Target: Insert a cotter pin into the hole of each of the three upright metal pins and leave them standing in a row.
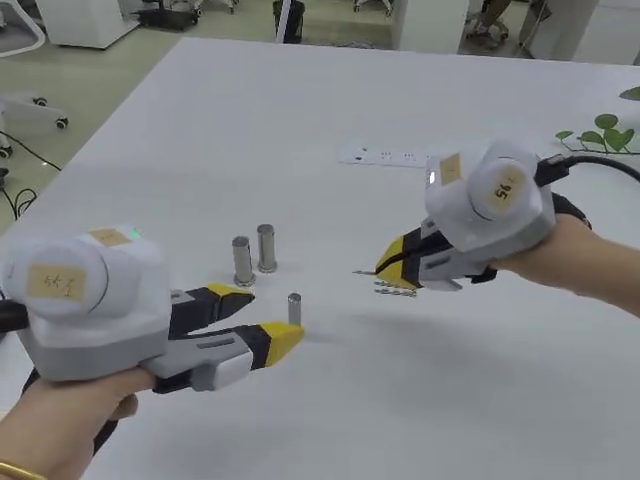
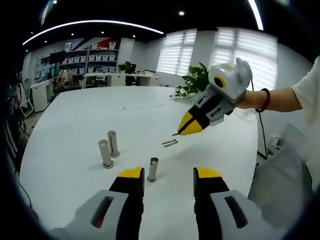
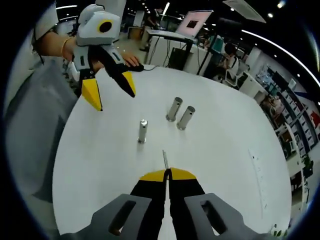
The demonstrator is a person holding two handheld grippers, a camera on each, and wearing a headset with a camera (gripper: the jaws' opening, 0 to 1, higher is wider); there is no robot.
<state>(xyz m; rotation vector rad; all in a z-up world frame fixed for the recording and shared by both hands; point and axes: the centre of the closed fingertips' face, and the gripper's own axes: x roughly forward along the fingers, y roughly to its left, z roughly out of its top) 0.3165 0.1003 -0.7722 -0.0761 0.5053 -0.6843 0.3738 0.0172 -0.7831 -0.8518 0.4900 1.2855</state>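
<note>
Three short metal pins stand upright on the white table point(image 1: 300, 120): two close together point(image 1: 241, 260) point(image 1: 266, 247) and one apart, nearer me point(image 1: 294, 308). My left gripper point(image 1: 262, 318) is open, its yellow tips flanking the near pin point(image 2: 153, 169) from just short of it; nothing is between the jaws. My right gripper point(image 1: 385, 265) hovers to the right, shut on a thin cotter pin point(image 3: 165, 159) that sticks out forward toward the near pin point(image 3: 143, 131). Loose cotter pins point(image 1: 395, 288) lie on the table under it.
A flat white power strip point(image 1: 385, 156) lies farther back on the table. A green plant point(image 1: 600, 135) reaches in at the right edge. Office chairs and desks stand beyond the table.
</note>
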